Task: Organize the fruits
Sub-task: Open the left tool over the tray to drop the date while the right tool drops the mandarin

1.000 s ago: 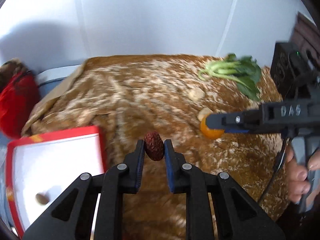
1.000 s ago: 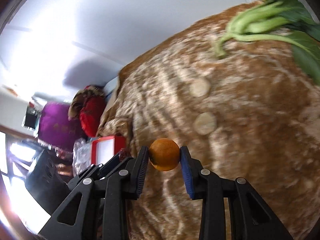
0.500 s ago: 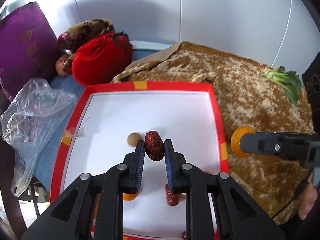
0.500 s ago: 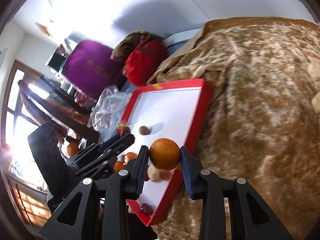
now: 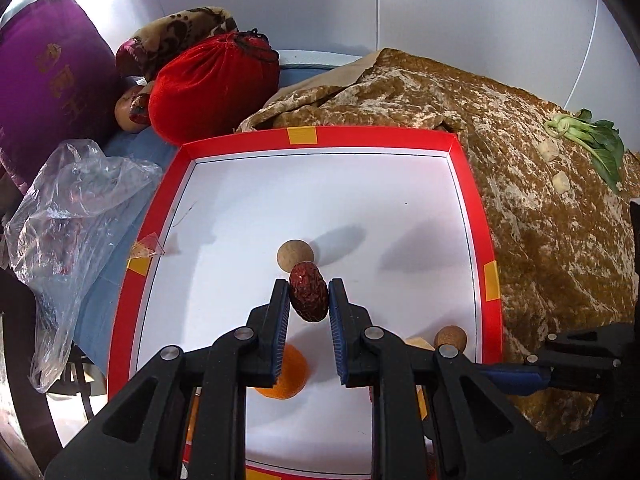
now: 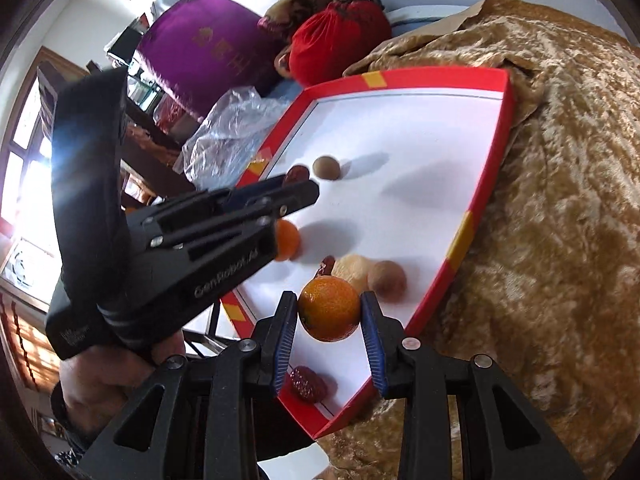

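Observation:
My left gripper is shut on a dark red date and holds it above the white floor of a red-rimmed tray. My right gripper is shut on an orange above the tray's near right corner. In the tray lie a brown round fruit, an orange, another brown round fruit, a pale fruit and loose dates. The left gripper also shows in the right wrist view, over the tray's left side.
The tray rests on a brown velvet cloth. A bok choy and two pale slices lie on the cloth at the far right. A red drawstring bag, a purple cushion and a clear plastic bag crowd the tray's left.
Both grippers have swung left from the cloth to over the tray, each still holding its fruit. In the last half second both moved further in over the tray.

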